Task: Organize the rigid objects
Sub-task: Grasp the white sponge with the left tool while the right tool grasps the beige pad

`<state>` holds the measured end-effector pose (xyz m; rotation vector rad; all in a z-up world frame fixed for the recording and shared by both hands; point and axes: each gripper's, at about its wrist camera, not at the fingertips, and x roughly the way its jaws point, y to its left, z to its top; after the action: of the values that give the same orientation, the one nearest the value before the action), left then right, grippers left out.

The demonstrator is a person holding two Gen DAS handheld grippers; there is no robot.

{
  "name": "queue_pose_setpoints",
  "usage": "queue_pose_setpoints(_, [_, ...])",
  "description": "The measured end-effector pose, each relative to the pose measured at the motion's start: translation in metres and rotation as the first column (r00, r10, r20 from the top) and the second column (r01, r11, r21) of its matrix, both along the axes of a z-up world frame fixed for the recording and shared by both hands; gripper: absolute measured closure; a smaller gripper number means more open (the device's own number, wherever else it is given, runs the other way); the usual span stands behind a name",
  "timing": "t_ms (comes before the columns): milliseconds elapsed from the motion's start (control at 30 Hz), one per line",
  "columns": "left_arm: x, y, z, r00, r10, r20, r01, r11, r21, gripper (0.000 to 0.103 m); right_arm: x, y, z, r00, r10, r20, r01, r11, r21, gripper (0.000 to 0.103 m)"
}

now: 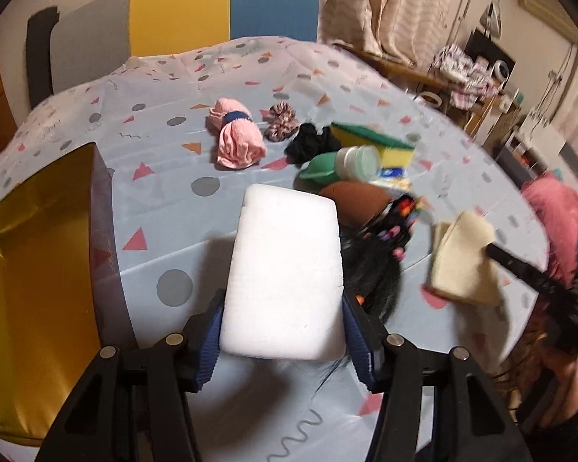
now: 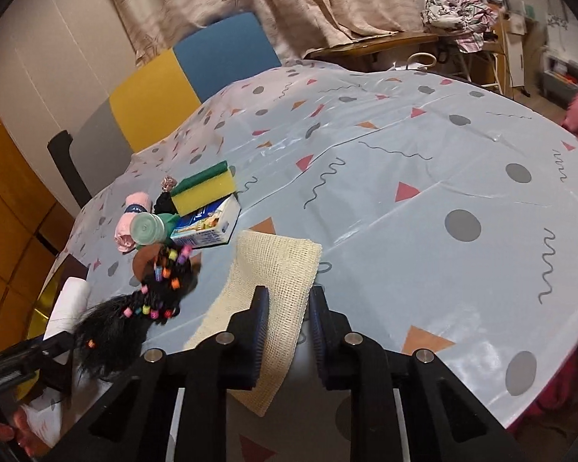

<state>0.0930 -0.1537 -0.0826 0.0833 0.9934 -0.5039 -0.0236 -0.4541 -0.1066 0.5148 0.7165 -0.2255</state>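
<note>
your left gripper (image 1: 283, 331) was clamped on the white foam block (image 1: 285, 273), its blue fingers (image 1: 211, 340) pressing the block's two long sides. the block was raised above the desk (image 1: 165, 200), tilted away from the camera.

your right gripper (image 2: 289, 331) was clenched on the cream mesh cloth (image 2: 273, 281); the cloth passed between the fingers (image 2: 260, 331) and hung out on both ends, off the desk surface.

all places below are given relative to the foam block, as seen in the left wrist view:
- the gold tray (image 1: 31, 288) sat to its left, with a dark rim facing the block.
- the black hairpiece with coloured beads (image 1: 381, 246) lay just beside its right edge.
- the brown oval item (image 1: 352, 198) lay beyond its far right corner.
- the green bottle with a pale cap (image 1: 343, 163), the yellow-green sponge (image 1: 377, 140) and the blue-white carton (image 2: 208, 227) were piled farther back on the right.
- the pink rolled cloth (image 1: 235, 138), the striped scrunchie (image 1: 281, 121) and the black scrunchie (image 1: 312, 142) lay well beyond its far end.
</note>
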Motion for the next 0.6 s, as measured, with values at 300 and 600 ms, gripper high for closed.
queue_pose_setpoints(300, [-0.002, 0.026, 0.029, 0.999, 0.035, -0.001, -0.035, 0.986, -0.162, 0.046, 0.002, 0.02, 0.012, 0.998, 0.049, 0.031, -0.048, 0.999, -0.017, 0.085])
queue_pose_setpoints(600, [-0.002, 0.041, 0.037, 0.999, 0.033, -0.013, -0.035, 0.969, -0.243, 0.044, 0.012, 0.023, -0.012, 0.998, 0.062, -0.025, -0.06, 0.995, 0.081, 0.078])
